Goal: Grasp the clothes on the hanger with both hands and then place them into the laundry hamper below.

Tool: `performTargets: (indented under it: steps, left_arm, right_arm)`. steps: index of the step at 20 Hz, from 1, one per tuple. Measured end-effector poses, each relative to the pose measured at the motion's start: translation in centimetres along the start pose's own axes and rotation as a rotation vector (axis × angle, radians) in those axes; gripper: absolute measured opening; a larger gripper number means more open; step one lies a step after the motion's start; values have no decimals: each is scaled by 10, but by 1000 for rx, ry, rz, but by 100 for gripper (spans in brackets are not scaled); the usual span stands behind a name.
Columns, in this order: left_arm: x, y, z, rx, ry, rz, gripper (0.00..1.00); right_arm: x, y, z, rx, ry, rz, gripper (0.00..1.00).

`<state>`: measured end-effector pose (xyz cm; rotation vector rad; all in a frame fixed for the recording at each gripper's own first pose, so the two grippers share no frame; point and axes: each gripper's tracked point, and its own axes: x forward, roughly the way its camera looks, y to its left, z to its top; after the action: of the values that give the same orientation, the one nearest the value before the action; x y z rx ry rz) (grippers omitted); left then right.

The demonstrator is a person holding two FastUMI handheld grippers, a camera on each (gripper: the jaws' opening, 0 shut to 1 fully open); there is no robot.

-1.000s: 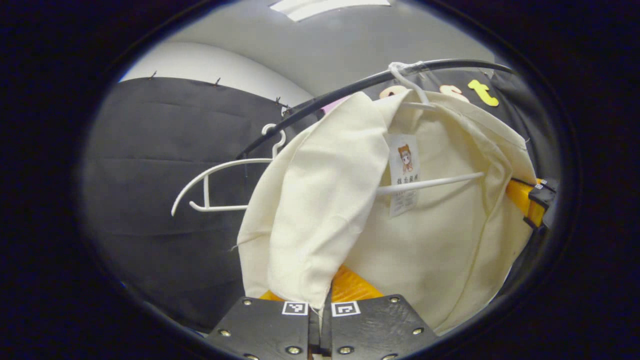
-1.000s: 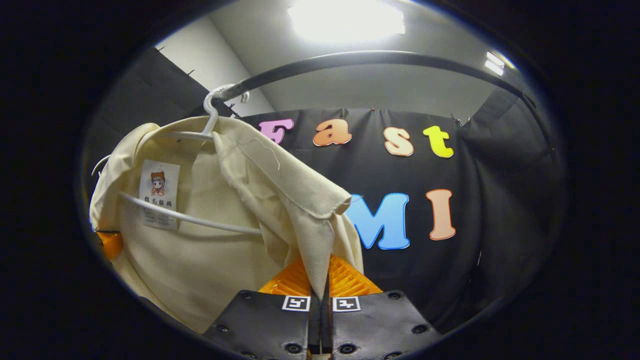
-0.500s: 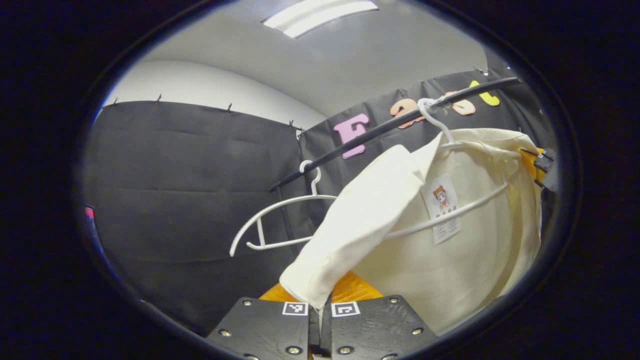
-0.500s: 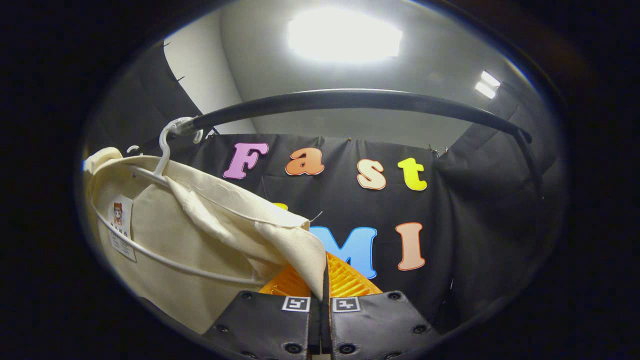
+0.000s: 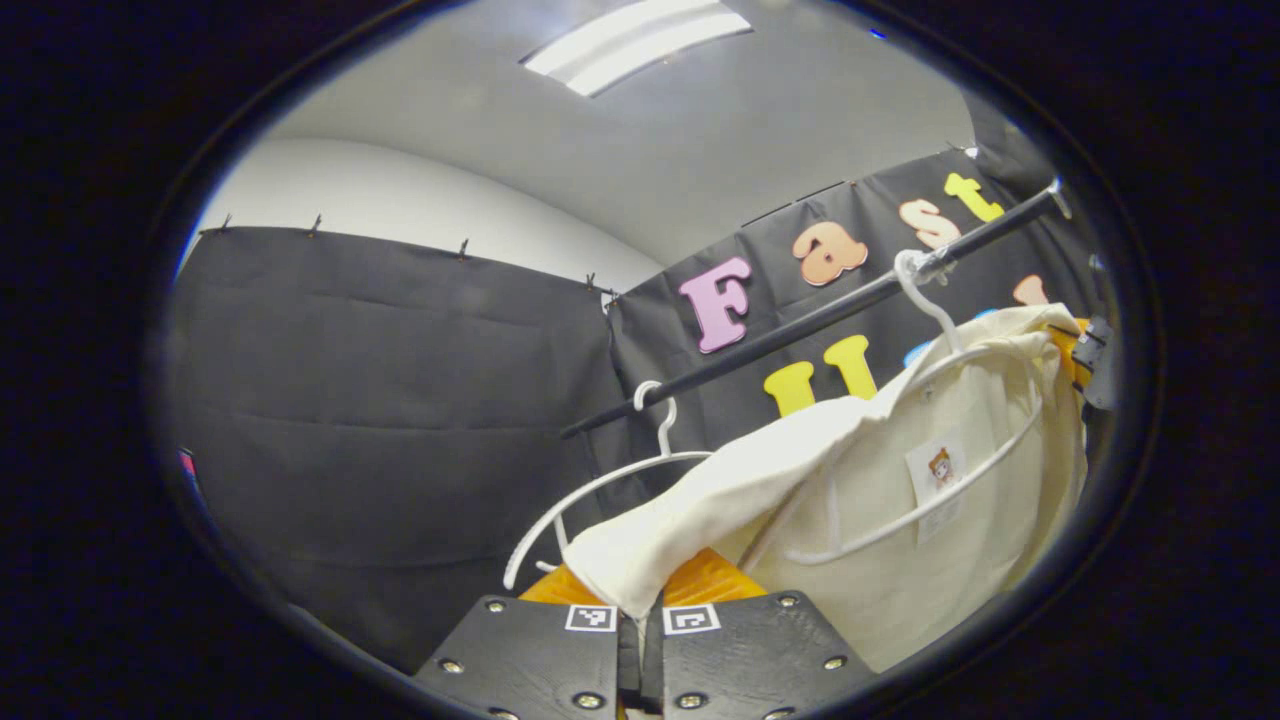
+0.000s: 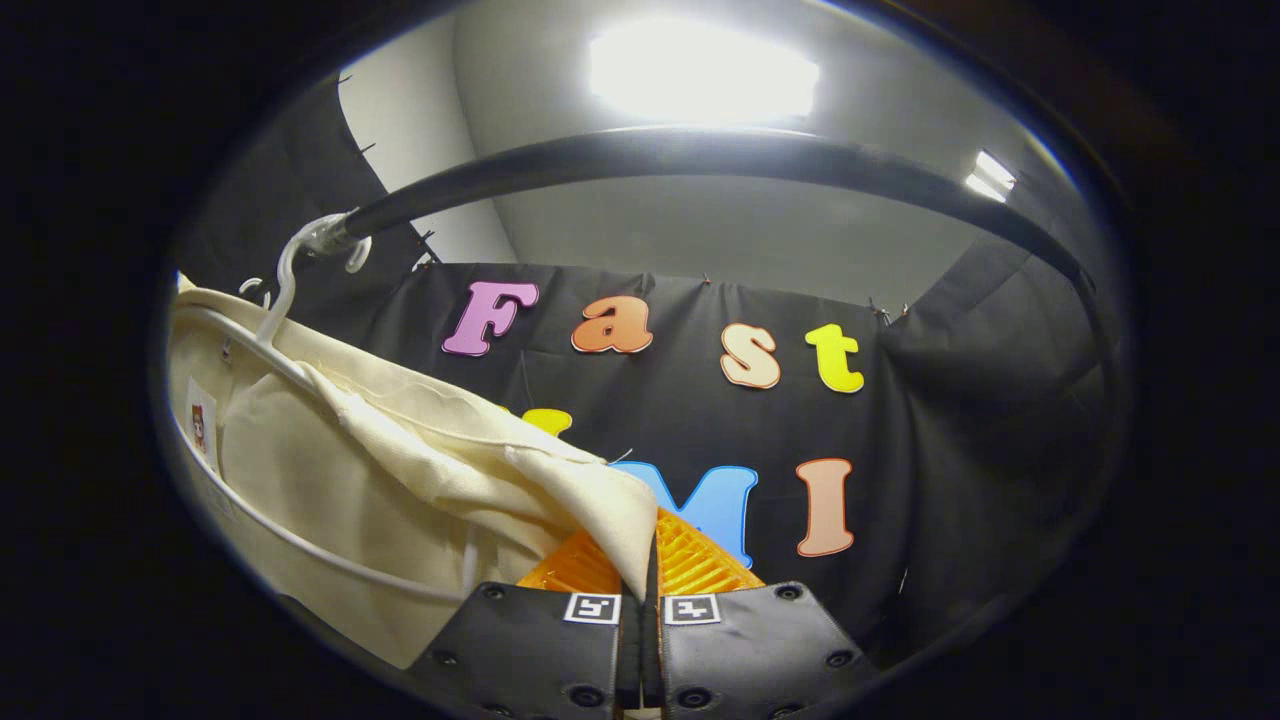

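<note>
A cream garment (image 5: 880,520) hangs on a white hanger (image 5: 935,320) hooked over a black rail (image 5: 800,320). My left gripper (image 5: 642,610) is shut on a fold at the garment's near left corner, pulling the cloth taut toward me. At the far right edge of the left gripper view the other gripper (image 5: 1085,350) holds the opposite side. In the right gripper view the same garment (image 6: 330,470) stretches from the hanger (image 6: 285,290) down to my right gripper (image 6: 640,590), which is shut on its corner.
An empty white hanger (image 5: 600,485) hangs on the rail to the left of the garment. The black rail (image 6: 700,160) arches overhead in the right gripper view. Black cloth walls close in behind and to the sides, with ceiling lights (image 6: 700,75) above.
Both grippers have drawn outward and down from the hanger, still clamped on the garment. The cloth is stretched flatter and the hanger and rail look farther away.
</note>
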<state>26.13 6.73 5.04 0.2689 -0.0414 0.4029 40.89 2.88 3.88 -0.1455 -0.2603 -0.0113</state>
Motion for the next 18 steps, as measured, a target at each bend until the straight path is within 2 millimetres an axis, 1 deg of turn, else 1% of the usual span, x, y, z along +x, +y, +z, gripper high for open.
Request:
performTargets:
  steps: [1,2,4,6,10,12,14,15,16,17,18]
  left_arm:
    - [4,0,4,-8,-9,-5,2]
    - [10,0,4,-9,-9,-13,2]
    - [20,-3,-4,-10,9,-24,2]
    - [22,-6,-19,-22,32,-31,2]
    - [23,-3,-52,-26,86,-32,2]
    - [16,-5,-56,-57,91,-40,2]
    - [16,-3,-56,-55,92,-38,2]
    - [16,-2,-54,-60,87,-40,2]
    - [15,-1,-53,-68,81,-44,2]
    - [14,-1,-54,-81,80,-51,2]
    - [14,-3,-56,-94,85,-59,2]
  right_arm:
    - [5,-1,-3,-9,2,4,2]
    - [13,1,-9,-12,15,10,2]
    - [23,11,-29,-2,56,36,2]
    - [22,18,-46,-7,85,52,2]
    - [19,34,-74,23,149,102,2]
    - [21,37,-81,43,172,119,2]
    - [21,45,-91,68,209,152,2]
    - [20,46,-93,98,226,163,2]
    - [23,42,-88,126,219,151,2]
    - [29,33,-78,147,189,126,2]
    - [34,29,-70,160,170,116,2]
